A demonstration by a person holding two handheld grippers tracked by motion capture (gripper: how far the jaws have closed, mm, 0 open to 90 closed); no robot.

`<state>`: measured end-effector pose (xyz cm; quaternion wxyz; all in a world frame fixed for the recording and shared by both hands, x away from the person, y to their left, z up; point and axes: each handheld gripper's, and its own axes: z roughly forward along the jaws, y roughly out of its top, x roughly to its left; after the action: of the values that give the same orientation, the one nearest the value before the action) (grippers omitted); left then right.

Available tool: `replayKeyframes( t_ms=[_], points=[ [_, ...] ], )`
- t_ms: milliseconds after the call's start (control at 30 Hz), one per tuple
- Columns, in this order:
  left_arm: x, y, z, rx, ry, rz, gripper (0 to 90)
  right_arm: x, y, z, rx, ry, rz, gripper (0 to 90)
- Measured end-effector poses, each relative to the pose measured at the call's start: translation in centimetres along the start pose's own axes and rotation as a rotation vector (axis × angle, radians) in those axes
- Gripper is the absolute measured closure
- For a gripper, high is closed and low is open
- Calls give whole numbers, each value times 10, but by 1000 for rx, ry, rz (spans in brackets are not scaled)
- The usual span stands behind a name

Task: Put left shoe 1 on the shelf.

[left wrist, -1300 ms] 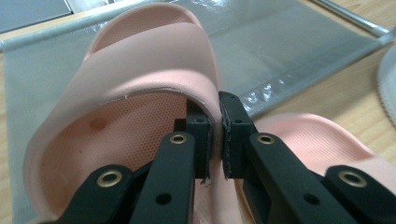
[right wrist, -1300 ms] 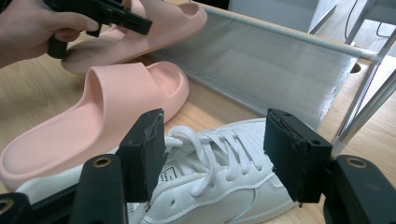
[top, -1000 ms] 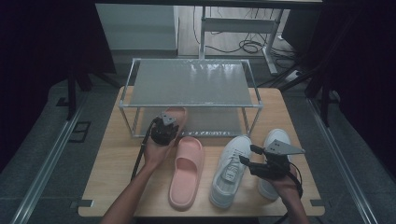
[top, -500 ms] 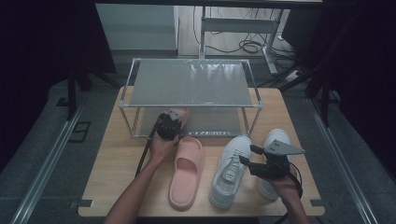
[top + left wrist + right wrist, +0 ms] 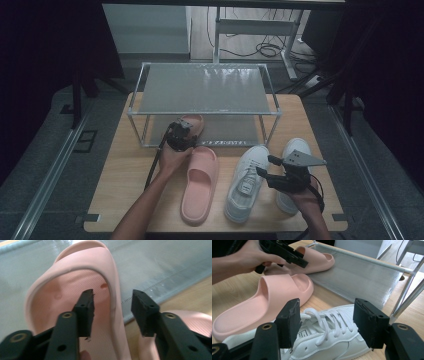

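Dark room around a wooden table [image 5: 125, 175], cables on the floor beyond it. At the table's far half stands a low rack [image 5: 205, 89] with a metal frame and a grey shelf on top, a second grey shelf at table level. Four shoes in all. Near edge, right side: two white sneakers side by side, one [image 5: 246, 182] laced and lying toes toward the rack, the other [image 5: 295, 150] just right of it, partly under the right hand. Left of them lies a pink slipper [image 5: 200, 182], toes also toward the rack. A second pink slipper [image 5: 72, 290] sits on the rack's lower shelf at its left end, heel toward the person. Left gripper [image 5: 112, 312] is at this slipper's heel; its jaws have just been opening and now stand wide, the slipper's side wall between them, pads not pressing on it. Right gripper [image 5: 327, 320] hovers low over the laced sneaker's tongue and laces, jaws wide apart, nothing held. Left hand [image 5: 172, 159] rests between rack and near slipper.
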<state>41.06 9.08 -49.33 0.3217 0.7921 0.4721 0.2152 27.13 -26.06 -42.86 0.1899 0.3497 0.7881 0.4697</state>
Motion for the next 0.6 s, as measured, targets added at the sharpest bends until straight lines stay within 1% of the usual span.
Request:
replayKeyframes(
  t_ms=[33, 233, 267, 300, 333, 433, 600],
  points=[
    [0, -1, -3, 0, -5, 7, 497, 0, 0, 0, -1, 0, -1, 386],
    [6, -11, -21, -35, -23, 0, 470, -1, 1, -5, -9, -11, 0, 386],
    [7, -13, -24, -36, -28, 6, 469, -2, 1, -5, -11, -12, 1, 386],
    [9, -15, -29, -45, -43, -1, 467, -2, 1, -5, -11, -13, 1, 386],
    [10, -17, -33, -50, -50, 1, 469, -2, 2, -6, -12, -13, 2, 386],
    [11, -26, -43, -59, -45, 21, 515, -2, 2, -6, -13, -14, 1, 386],
    [17, -40, -59, -78, -66, 19, 640, -1, 1, -4, -10, -10, 3, 386]
  ],
)
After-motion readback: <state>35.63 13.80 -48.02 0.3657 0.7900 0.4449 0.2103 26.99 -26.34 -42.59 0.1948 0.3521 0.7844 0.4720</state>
